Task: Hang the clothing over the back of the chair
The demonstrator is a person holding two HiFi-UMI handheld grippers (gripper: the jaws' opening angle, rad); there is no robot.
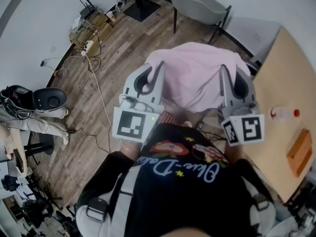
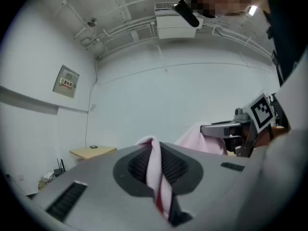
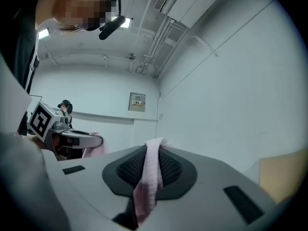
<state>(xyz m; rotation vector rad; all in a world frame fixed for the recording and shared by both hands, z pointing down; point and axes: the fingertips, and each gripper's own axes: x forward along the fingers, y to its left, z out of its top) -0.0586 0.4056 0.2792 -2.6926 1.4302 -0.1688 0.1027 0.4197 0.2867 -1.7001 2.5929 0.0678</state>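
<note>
Closest in, your black T-shirt (image 1: pixel 187 181) w/ its printed front filled the bottom of the head view, and both grippers were out ahead of you, level. Your left gripper (image 1: pixel 152 73): jaws pinched together on a thin fold of the pink garment (image 1: pixel 195 78). In the left gripper view that fold ran up btwn the ribbed pads (image 2: pixel 175 167) and poked out past the tips. Your right gripper (image 1: pixel 233 75): same story, jaws clamped on a thicker bunch of the fabric, pads (image 3: pixel 169 168) pressing it from both sides. So the garment was up in the air, spread btwn the two grippers, one top edge in each, the rest drooping btwn them. Each gripper view caught the other gripper off to the side w/ pink cloth trailing from it. Just to your right, the wooden table (image 1: pixel 276 83) carried a clear bottle (image 1: pixel 282 113) w/ a red cap and, nearer you, a brown block (image 1: pixel 299 152). The garment's right side sat near the table corner; couldn't tell if it touched. Under it all was wood floor (image 1: pixel 123 58), w/ a white cable (image 1: pixel 102 102) snaking off on the left. Farthest out, the grey chair (image 1: pixel 197 6) stood beyond the garment, well apart from it, garment not yet over its back.
</note>
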